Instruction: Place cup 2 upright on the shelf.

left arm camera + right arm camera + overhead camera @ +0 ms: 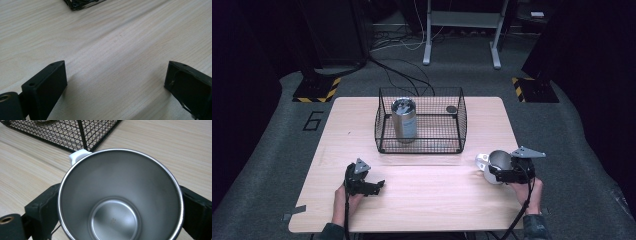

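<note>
I work in what looks like a lab or test studio rather than a home: my light wooden table (pixel 422 190) stands on grey carpet (pixel 562 130) with black curtains or dark walls around it. Yellow-and-black hazard tape marks the bases of two black stands (pixel 317 89), and loose cables (pixel 399 45) run across the floor toward a grey metal frame (pixel 462 30). A large "6" (pixel 313 120) is marked on the floor beside the table.

I see the wire basket (pixel 420 120) at the desk's (pixel 422 195) far middle, a canister (pixel 404 120) standing inside its left half. The cup (pixel 493 166) sits before the basket's right corner.
</note>
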`<state>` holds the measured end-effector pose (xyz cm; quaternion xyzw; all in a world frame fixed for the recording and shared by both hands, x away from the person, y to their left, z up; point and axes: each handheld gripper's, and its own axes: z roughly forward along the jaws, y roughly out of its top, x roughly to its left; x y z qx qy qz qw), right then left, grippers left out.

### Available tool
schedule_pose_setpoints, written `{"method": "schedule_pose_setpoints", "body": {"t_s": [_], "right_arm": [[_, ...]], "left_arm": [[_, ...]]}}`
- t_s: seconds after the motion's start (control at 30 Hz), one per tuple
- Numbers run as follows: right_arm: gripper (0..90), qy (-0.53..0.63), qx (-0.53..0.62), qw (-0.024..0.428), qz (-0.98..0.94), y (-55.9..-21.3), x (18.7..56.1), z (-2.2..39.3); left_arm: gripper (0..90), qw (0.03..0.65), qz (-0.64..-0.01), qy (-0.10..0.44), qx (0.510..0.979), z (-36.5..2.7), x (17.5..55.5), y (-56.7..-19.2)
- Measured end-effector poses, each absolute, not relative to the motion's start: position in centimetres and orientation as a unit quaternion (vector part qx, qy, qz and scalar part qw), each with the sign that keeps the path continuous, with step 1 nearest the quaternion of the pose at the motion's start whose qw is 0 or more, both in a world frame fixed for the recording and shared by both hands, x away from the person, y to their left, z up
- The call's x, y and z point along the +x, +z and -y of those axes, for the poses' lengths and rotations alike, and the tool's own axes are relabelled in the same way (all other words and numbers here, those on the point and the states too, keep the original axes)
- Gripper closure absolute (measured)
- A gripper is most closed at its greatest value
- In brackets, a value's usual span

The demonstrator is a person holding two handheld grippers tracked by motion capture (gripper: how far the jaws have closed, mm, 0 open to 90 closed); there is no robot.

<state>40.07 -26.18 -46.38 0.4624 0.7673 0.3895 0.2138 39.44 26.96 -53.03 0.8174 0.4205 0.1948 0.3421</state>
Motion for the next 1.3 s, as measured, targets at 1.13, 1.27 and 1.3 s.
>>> {"method": "schedule_pose_setpoints", "body": {"t_s": [1.13, 1.27, 1.3], "right_arm": [[5.9, 0.411, 0.439, 0.209, -0.771, -43.1, 39.5, 23.9], [5.9, 0.413, 0.436, 0.208, -0.772, -42.8, 39.4, 23.8], [5.8, 0.414, 0.435, 0.208, -0.772, -42.7, 39.4, 23.7]], "left_arm": [[3.9, 0.342, -0.428, 0.195, 0.814, -27.0, 39.4, -53.0], [3.9, 0.341, -0.426, 0.196, 0.814, -27.0, 39.4, -53.0], [3.9, 0.341, -0.427, 0.196, 0.814, -27.0, 39.4, -53.0]]}}
